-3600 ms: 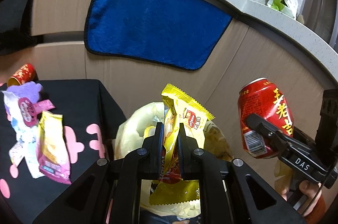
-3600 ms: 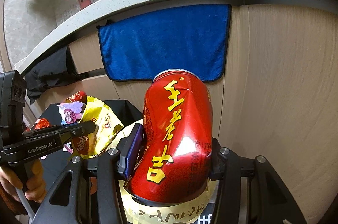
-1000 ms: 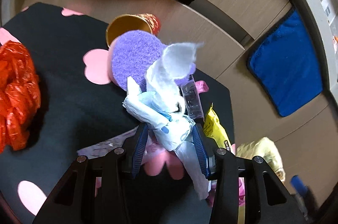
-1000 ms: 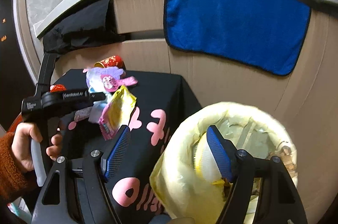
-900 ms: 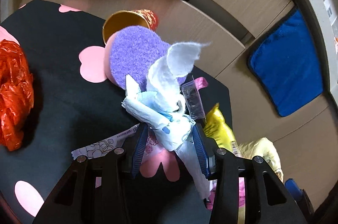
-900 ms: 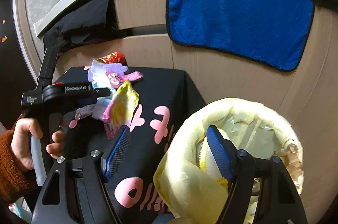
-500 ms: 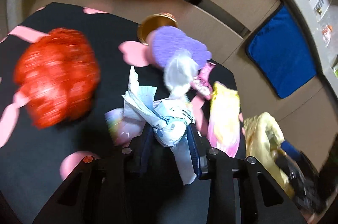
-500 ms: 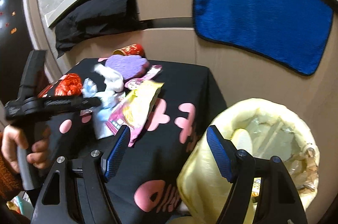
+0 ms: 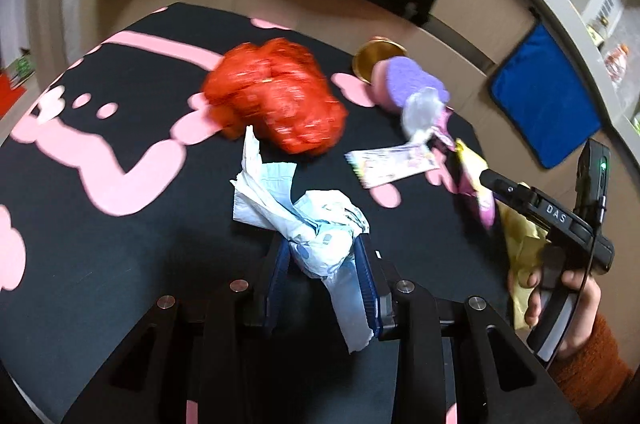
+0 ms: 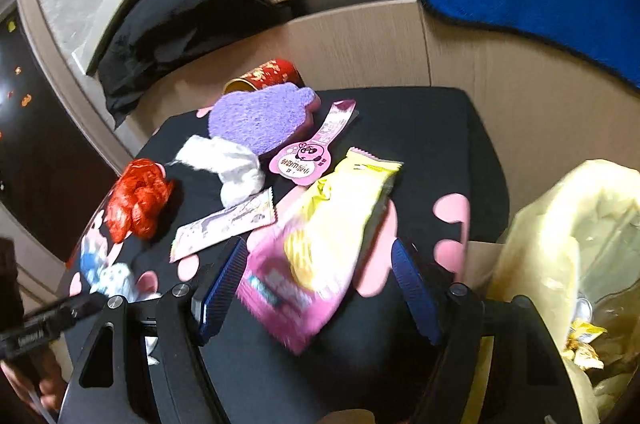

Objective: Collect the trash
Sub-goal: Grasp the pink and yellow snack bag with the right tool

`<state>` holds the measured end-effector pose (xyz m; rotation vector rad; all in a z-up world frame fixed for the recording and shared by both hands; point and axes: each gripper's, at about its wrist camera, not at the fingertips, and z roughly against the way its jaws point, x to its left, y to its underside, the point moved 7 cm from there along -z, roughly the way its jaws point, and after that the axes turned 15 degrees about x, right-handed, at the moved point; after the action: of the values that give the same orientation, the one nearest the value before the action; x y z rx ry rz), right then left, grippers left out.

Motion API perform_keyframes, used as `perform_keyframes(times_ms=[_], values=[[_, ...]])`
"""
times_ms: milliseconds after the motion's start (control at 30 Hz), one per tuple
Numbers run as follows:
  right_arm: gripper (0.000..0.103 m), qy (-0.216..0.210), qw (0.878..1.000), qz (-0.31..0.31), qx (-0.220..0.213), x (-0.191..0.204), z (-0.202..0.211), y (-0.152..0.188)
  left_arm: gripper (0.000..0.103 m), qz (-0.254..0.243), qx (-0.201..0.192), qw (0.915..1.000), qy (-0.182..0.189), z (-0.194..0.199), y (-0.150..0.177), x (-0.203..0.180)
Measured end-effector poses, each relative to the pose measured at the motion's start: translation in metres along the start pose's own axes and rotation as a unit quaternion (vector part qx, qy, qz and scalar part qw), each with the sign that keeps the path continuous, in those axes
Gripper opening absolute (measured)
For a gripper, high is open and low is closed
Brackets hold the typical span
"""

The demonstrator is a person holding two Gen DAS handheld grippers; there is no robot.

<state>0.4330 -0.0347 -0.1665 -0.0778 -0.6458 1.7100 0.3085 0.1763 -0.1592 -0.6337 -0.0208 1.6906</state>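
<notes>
Tissue [image 9: 320, 236], crumpled white and blue, is pinched between the narrowed pads of the left tool [image 9: 323, 264], its jaws having just been closing on the wad; a loose tail hangs below the pads and a flap stands up ahead of them. The right tool [image 10: 320, 284] is held wide open with nothing gripped, a yellow-and-pink snack wrapper [image 10: 320, 244] lying flat on the bench [image 10: 440, 152] just ahead of its pads. Beyond that wrapper lie a flat pale sachet [image 10: 224, 224], a purple sponge [image 10: 260, 116] and a red crumpled bag [image 10: 136, 200]; to the right tool's right the yellow-lined bin [image 10: 560, 244] stands beside the bench.

Loss of the tissue is judged possible, since only part of the wad is clamped and the tail could snag. The flat wrapper may slide away rather than be caught.

Both tools are pointed steeply downward at the bench, the right hand [image 9: 560, 296] wrapped around its handle.
</notes>
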Motion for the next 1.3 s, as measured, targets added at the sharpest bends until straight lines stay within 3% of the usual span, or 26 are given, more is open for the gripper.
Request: perform_keyframes(times_ms=[367, 433, 500, 633, 700, 767, 833, 1000, 1233, 1300], values=[[0.074, 0.017, 1.0, -0.006, 0.013, 0.014, -0.029, -0.015, 0.034, 0.039, -0.011, 0.9987, 0.03, 0.0, 0.003, 0.026], [0.08, 0.017, 1.0, -0.003, 0.018, 0.017, -0.031, -0.016, 0.034, 0.041, -0.014, 0.9986, 0.03, 0.001, 0.003, 0.027], [0.093, 0.02, 0.999, 0.017, 0.027, 0.024, -0.036, -0.017, 0.034, 0.043, -0.017, 0.9985, 0.031, 0.002, 0.003, 0.028], [0.095, 0.074, 0.994, 0.064, 0.051, 0.037, -0.045, -0.015, 0.035, 0.048, -0.017, 0.9979, 0.04, 0.002, 0.004, 0.031], [0.095, 0.078, 0.993, 0.067, 0.052, 0.039, -0.046, -0.014, 0.035, 0.049, -0.016, 0.9977, 0.044, 0.002, 0.005, 0.032], [0.09, 0.063, 0.996, 0.054, 0.045, 0.036, -0.042, -0.015, 0.035, 0.049, -0.016, 0.9975, 0.048, 0.003, 0.006, 0.032], [0.076, 0.045, 0.997, 0.041, 0.037, 0.031, -0.035, -0.014, 0.038, 0.048, -0.018, 0.9974, 0.051, 0.005, 0.008, 0.034], [0.075, 0.019, 1.0, 0.002, 0.018, 0.021, -0.022, -0.017, 0.042, 0.059, -0.03, 0.9965, 0.051, 0.014, 0.01, 0.04], [0.068, 0.054, 0.998, 0.013, 0.022, 0.016, -0.033, -0.023, 0.048, 0.083, -0.049, 0.9938, 0.055, 0.027, 0.012, 0.048], [0.049, 0.052, 0.997, 0.043, 0.031, 0.024, -0.036, -0.022, 0.049, 0.084, -0.048, 0.9939, 0.053, 0.028, 0.014, 0.048]])
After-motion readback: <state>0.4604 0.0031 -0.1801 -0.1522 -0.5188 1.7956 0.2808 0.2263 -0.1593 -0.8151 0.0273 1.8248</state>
